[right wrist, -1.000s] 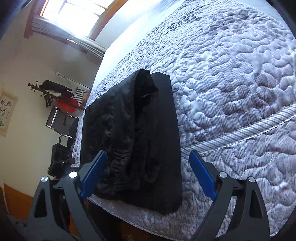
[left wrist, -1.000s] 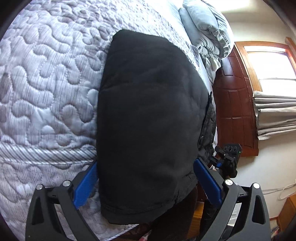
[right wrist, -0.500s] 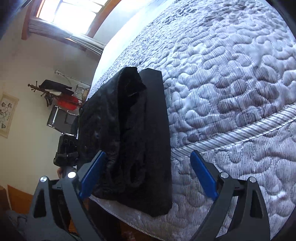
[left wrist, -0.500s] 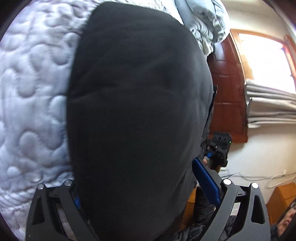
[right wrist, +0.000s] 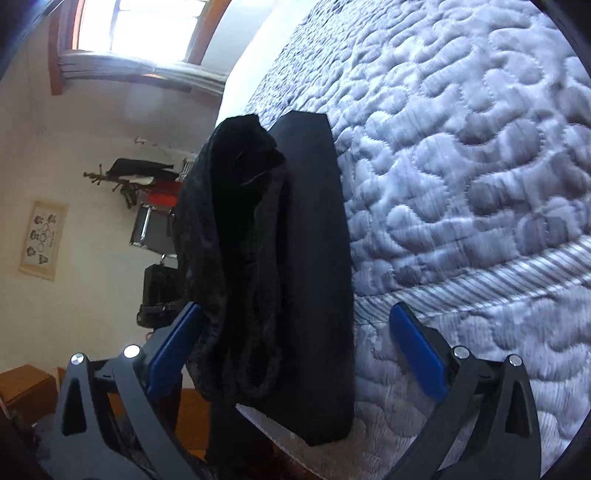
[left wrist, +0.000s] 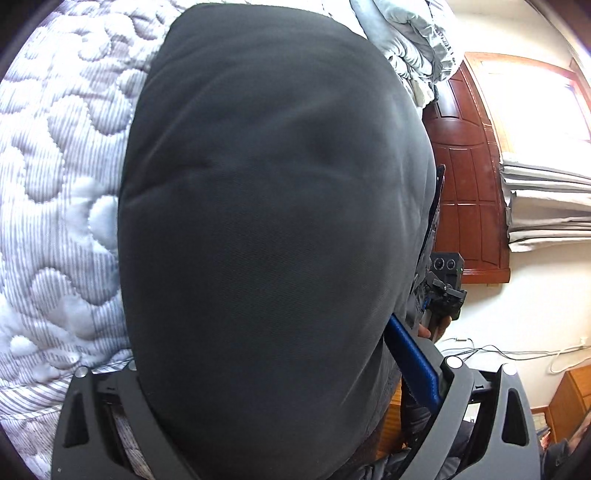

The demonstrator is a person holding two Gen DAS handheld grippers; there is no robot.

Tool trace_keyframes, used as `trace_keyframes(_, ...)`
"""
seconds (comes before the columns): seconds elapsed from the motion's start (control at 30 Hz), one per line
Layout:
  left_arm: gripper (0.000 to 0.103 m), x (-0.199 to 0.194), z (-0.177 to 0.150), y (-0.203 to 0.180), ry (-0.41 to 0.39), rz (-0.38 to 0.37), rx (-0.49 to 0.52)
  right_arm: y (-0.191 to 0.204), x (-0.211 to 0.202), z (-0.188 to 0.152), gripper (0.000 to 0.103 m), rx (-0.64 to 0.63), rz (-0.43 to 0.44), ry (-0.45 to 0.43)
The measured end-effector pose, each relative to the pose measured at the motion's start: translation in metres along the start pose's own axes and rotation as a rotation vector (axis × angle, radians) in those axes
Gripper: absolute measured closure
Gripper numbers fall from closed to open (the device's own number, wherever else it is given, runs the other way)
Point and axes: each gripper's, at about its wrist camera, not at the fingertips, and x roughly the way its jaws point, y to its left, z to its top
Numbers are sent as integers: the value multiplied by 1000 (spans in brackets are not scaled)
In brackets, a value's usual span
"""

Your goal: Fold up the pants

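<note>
The folded black fabric pants (right wrist: 295, 258) lie on the grey-white quilted bed (right wrist: 480, 166) at its near edge, quilt stretching right and beyond. The open right tongs (right wrist: 295, 354) straddle the near end, jaws opening. In the left view the pants (left wrist: 273, 240) fill the left tongs' (left wrist: 273, 387) span, pillows (left wrist: 406, 33) behind

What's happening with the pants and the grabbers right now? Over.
Right gripper opening, straddling the near end of the black pants, pads not pressing. Left gripper spread wide around the pants. Pants folded on the quilted bed. Nothing in the way.
</note>
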Motion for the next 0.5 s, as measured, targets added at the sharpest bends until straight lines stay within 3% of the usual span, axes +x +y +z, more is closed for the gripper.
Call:
trace_keyframes(0.13,4,5,1,-5,8,8,4,11,17,3,2,-57,64,107)
trace_keyframes(0.23,4,10,3,-8,5,26,5,22,33,5,2,-115,1,140)
trace_keyframes(0.3,4,10,3,-8,-4,31,-1,26,37,5,2,-136,-34,145)
trace_keyframes(0.5,4,11,-1,-17,-44,82,-8,17,24,3,5,-88,-5,105)
